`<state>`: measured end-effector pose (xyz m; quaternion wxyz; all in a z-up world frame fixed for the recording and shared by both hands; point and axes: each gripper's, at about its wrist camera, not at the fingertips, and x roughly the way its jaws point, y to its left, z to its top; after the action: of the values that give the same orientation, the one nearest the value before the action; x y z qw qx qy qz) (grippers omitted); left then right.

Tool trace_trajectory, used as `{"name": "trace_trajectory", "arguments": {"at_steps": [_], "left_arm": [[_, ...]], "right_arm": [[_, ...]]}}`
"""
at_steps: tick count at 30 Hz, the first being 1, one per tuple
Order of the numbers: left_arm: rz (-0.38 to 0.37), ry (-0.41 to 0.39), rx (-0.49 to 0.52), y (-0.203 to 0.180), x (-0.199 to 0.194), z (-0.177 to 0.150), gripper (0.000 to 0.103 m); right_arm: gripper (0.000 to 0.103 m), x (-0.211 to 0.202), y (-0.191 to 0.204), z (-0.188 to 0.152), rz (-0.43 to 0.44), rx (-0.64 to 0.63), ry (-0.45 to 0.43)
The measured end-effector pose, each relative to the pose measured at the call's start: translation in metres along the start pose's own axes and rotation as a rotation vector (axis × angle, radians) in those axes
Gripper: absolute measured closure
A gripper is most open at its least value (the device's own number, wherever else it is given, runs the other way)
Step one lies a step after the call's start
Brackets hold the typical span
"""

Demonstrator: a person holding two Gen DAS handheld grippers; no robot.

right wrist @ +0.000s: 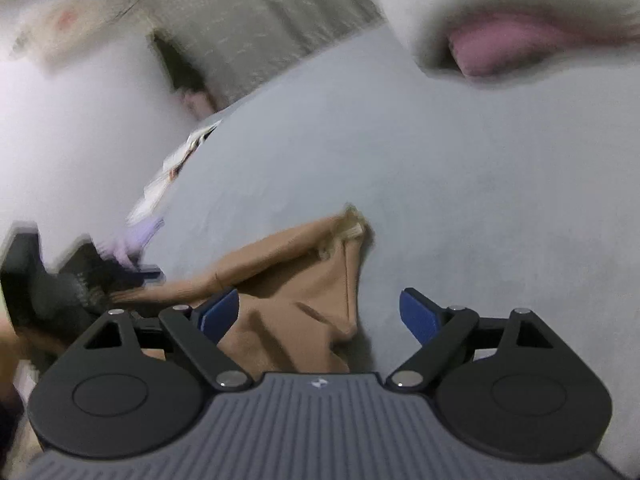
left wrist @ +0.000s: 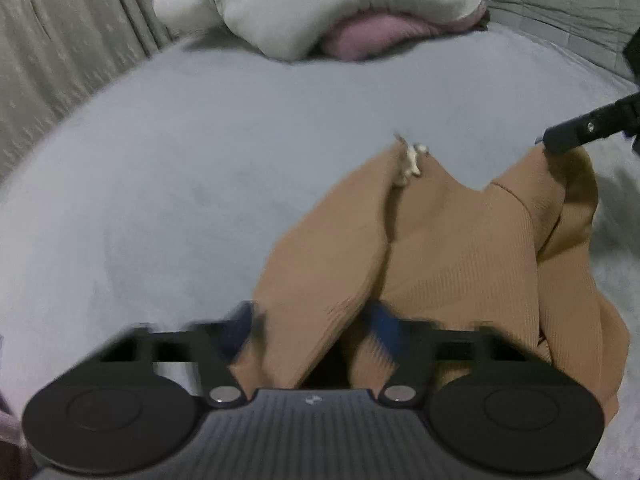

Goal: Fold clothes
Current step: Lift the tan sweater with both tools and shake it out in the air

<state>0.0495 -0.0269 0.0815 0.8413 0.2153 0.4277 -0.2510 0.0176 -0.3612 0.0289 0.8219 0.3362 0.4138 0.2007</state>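
Your left gripper [left wrist: 316, 328] sits at the bottom centre of the left wrist view, pads blurred w/ motion, jaws drawn in on a bunched fold of the tan ribbed garment [left wrist: 452, 248], which runs up btwn the two blue pads [left wrist: 384, 324]; cloth fills the gap, so you've got hold of it there. The garment spreads from that grip up and to the right of the frame, rumpled, lying on the pale grey bed cover [left wrist: 180, 184], w/ a small cream tag or tie [left wrist: 412, 162] at its upper edge near centre. At the right edge of that view a black finger of your right gripper [left wrist: 576, 134] touches or just overlaps the garment's far right corner; can't tell if it presses on it. In the right wrist view your right gripper [right wrist: 320, 314] has its jaws spread wide, blue pads [right wrist: 220, 312] well apart, nothing gripped: the tan cloth [right wrist: 304, 300] lies under and btwn them, nearer the left pad, the right pad over bare cover. Your left gripper [right wrist: 80, 284] shows blurred at the left edge of that frame, on the garment's other end. Upper centre of the left view: a heap of white bedding [left wrist: 304, 0] w/ a pink item [left wrist: 372, 36] tucked under it, well apart from the garment. A beige curtain [left wrist: 60, 48] fills the upper left.
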Motion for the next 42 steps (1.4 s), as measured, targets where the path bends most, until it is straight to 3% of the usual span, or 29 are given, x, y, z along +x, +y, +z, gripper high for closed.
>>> {"name": "trace_trajectory", "arguments": {"at_steps": [2, 3, 4, 6, 7, 12, 14, 17, 20, 25, 27, 33, 38, 42], "left_arm": [[-0.014, -0.005, -0.024, 0.006, 0.003, -0.005, 0.096], [-0.017, -0.019, -0.054, 0.01, 0.001, -0.006, 0.097], [-0.021, -0.038, -0.095, 0.015, -0.002, -0.007, 0.098], [-0.029, -0.08, -0.184, 0.025, -0.01, -0.009, 0.098], [-0.032, -0.106, -0.238, 0.031, -0.015, -0.01, 0.098], [-0.023, -0.196, -0.437, 0.057, -0.041, -0.021, 0.098], [-0.026, -0.28, -0.543, 0.069, -0.069, -0.029, 0.098], [-0.053, -0.415, -0.656, 0.082, -0.116, -0.04, 0.098], [-0.038, -0.53, -0.679, 0.086, -0.169, -0.049, 0.098], [-0.008, -0.726, -0.653, 0.082, -0.265, -0.059, 0.098], [-0.006, -0.804, -0.637, 0.076, -0.306, -0.066, 0.098], [0.058, -1.013, -0.493, 0.03, -0.414, -0.094, 0.098], [0.07, -1.114, -0.426, -0.002, -0.474, -0.118, 0.098], [0.077, -1.106, -0.419, -0.011, -0.48, -0.115, 0.097]], "right_arm": [[0.015, 0.021, -0.016, 0.002, 0.059, 0.087, 0.062], [0.024, 0.023, -0.017, 0.002, 0.069, 0.098, 0.071], [0.049, 0.027, -0.008, -0.003, 0.07, 0.064, 0.059], [0.074, 0.026, 0.006, -0.003, 0.057, 0.003, 0.028], [0.08, 0.023, 0.012, -0.003, 0.053, -0.027, 0.006], [0.082, -0.003, 0.058, 0.0, -0.013, -0.257, -0.13], [0.083, -0.027, 0.097, -0.009, -0.149, -0.489, -0.229], [0.086, -0.052, 0.129, -0.023, -0.279, -0.692, -0.332], [0.089, -0.081, 0.154, -0.032, -0.348, -0.797, -0.435], [0.094, -0.126, 0.203, -0.052, -0.529, -1.038, -0.604], [0.094, -0.154, 0.238, -0.064, -0.632, -1.19, -0.727], [0.094, -0.232, 0.297, -0.089, -0.736, -1.385, -1.008], [0.094, -0.288, 0.323, -0.109, -0.697, -1.399, -1.149], [0.094, -0.309, 0.319, -0.101, -0.629, -1.346, -1.13]]}}
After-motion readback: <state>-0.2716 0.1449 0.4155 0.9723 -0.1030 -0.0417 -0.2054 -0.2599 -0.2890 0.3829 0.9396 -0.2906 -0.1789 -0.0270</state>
